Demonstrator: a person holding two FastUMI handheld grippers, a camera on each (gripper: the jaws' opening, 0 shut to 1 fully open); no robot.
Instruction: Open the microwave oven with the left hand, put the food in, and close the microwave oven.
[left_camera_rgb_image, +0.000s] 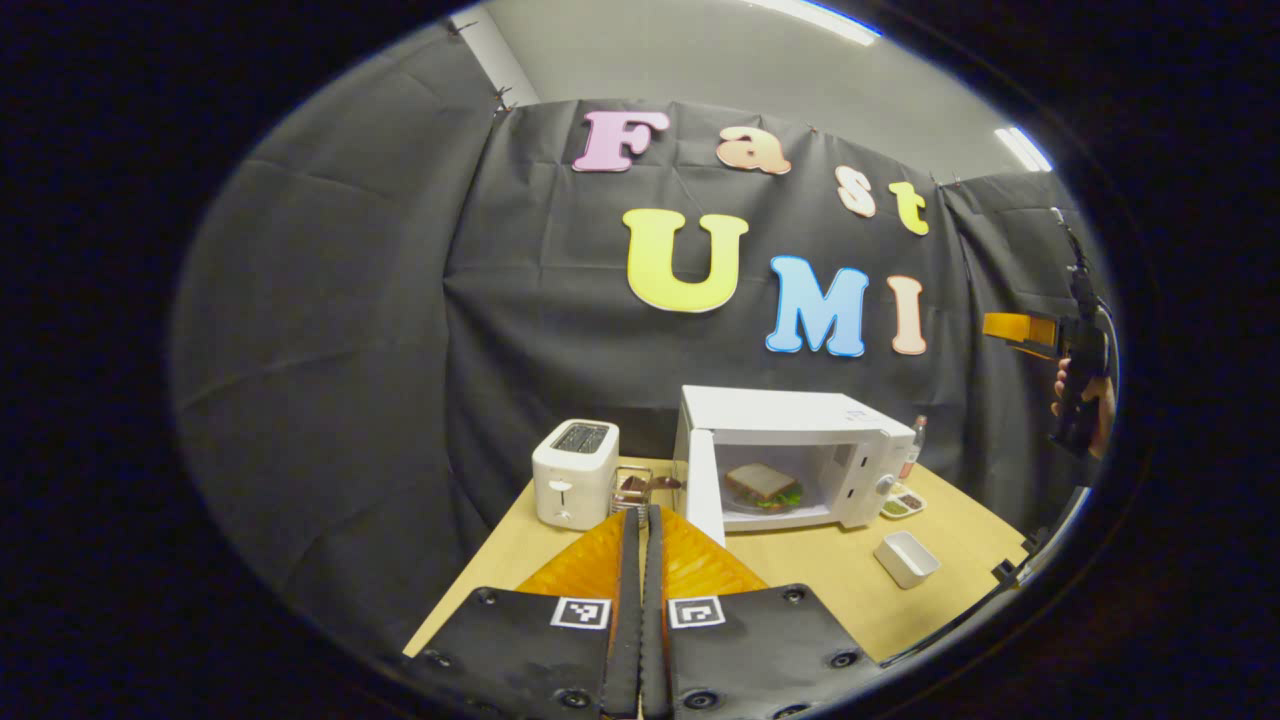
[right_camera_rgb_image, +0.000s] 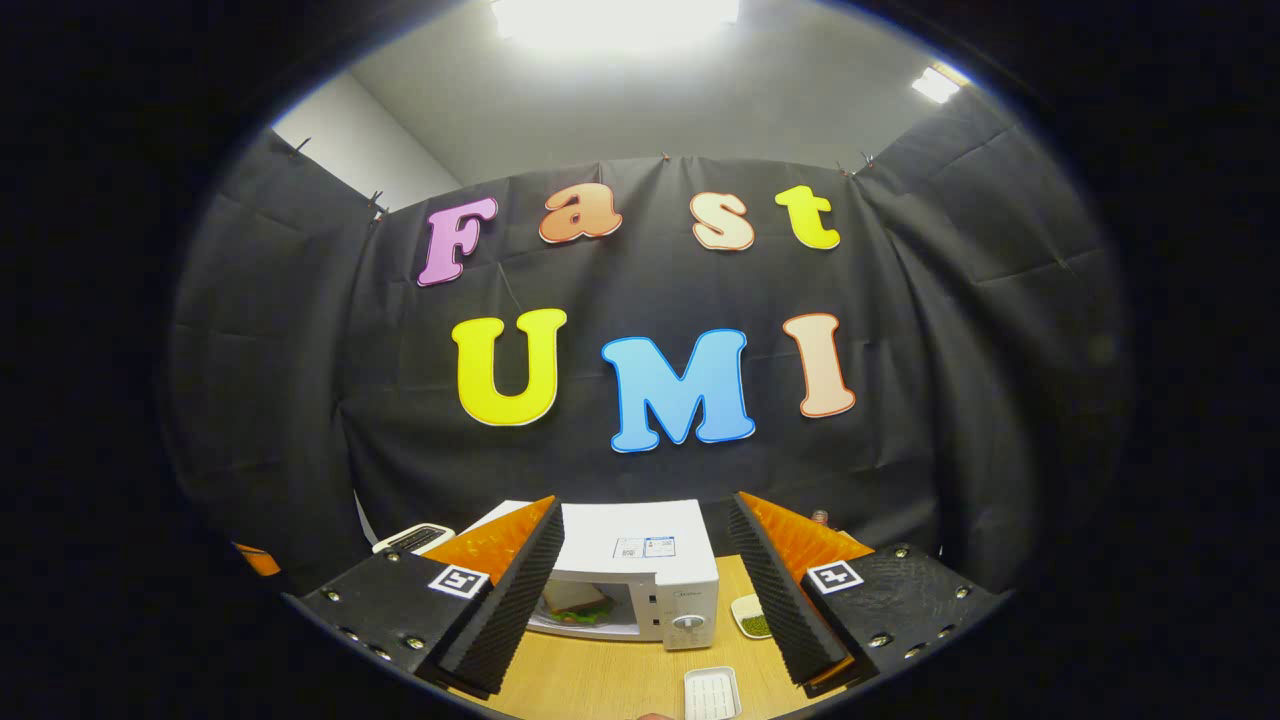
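Door: microwave (left_camera_rgb_image: 790, 455) open, sandwich (left_camera_rgb_image: 765, 485) inside.
Left gripper (left_camera_rgb_image: 640, 560): jaws together, empty.
Right gripper (right_camera_rgb_image: 645, 590): jaws apart, empty.
Risk: closing swing may clip toaster (left_camera_rgb_image: 575, 485).

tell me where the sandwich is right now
In the left gripper view the sandwich sits on a plate inside the open microwave, on the table right of the toaster.

You are looking at a white microwave oven (left_camera_rgb_image: 800, 455) sitting upright on the desk (left_camera_rgb_image: 800, 575), its door (left_camera_rgb_image: 700, 485) standing open at left, a sandwich (left_camera_rgb_image: 765, 485) lying on a plate inside.
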